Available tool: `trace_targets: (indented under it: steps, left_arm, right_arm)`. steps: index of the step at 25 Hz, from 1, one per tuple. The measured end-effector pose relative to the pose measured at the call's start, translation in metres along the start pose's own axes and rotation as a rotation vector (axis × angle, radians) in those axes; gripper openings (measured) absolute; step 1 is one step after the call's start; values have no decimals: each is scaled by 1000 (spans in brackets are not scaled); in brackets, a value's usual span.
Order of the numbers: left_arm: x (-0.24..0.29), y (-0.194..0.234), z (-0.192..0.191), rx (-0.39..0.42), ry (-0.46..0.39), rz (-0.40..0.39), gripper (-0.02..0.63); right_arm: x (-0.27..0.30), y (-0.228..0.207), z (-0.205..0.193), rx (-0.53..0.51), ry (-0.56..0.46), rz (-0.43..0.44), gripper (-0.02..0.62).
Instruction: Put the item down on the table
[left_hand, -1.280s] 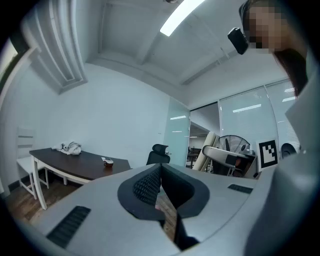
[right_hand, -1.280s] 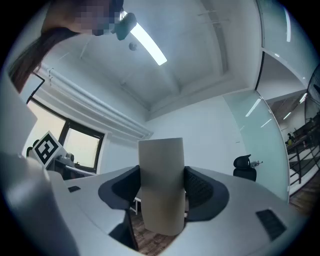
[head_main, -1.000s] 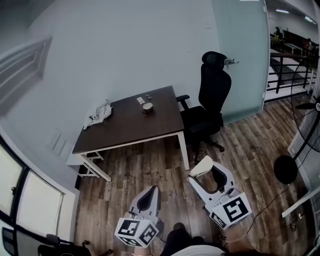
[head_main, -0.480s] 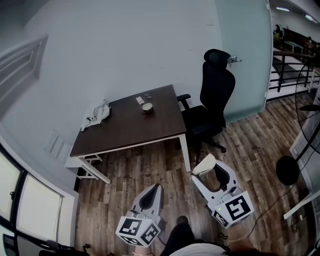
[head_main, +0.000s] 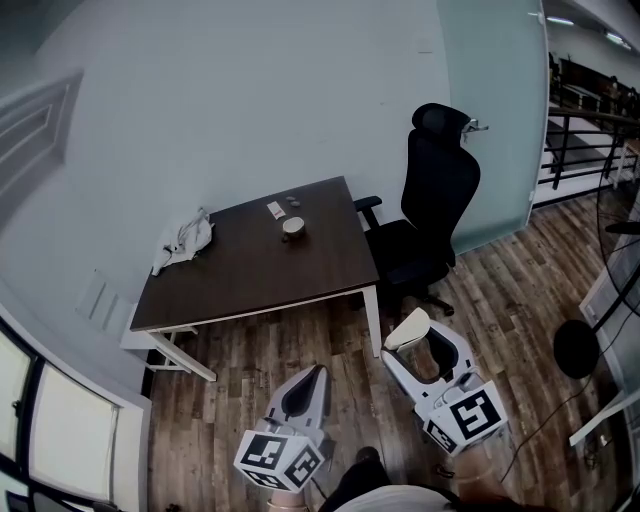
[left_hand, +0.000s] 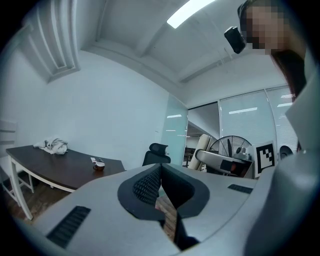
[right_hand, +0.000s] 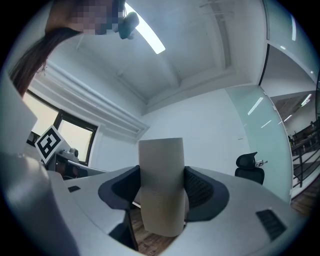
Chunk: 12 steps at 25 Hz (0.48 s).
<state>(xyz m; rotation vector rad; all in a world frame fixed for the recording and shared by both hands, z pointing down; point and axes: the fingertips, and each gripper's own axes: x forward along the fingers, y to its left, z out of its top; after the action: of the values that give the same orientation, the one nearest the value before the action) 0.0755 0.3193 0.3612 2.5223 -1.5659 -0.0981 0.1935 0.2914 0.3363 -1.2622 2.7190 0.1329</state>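
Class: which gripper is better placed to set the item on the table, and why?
Right. The right gripper is clamped on the beige item, while the left gripper is shut and empty. Both hang short of the table.

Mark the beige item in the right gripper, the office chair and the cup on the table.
beige item (right_hand: 160, 185): right gripper view, middle of its side, between the jaws.
office chair (head_main: 440, 188): head view, on the backrest.
cup (head_main: 293, 227): head view, on its top.

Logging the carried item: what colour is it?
The item is plain beige, clearest in the right gripper view.
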Motion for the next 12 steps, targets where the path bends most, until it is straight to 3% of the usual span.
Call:
trace_targets:
  steps: [12]
  left_arm:
    - [40, 96, 24, -10, -18, -27, 18]
  right_arm:
    - [106, 3, -10, -16, 14, -22, 279]
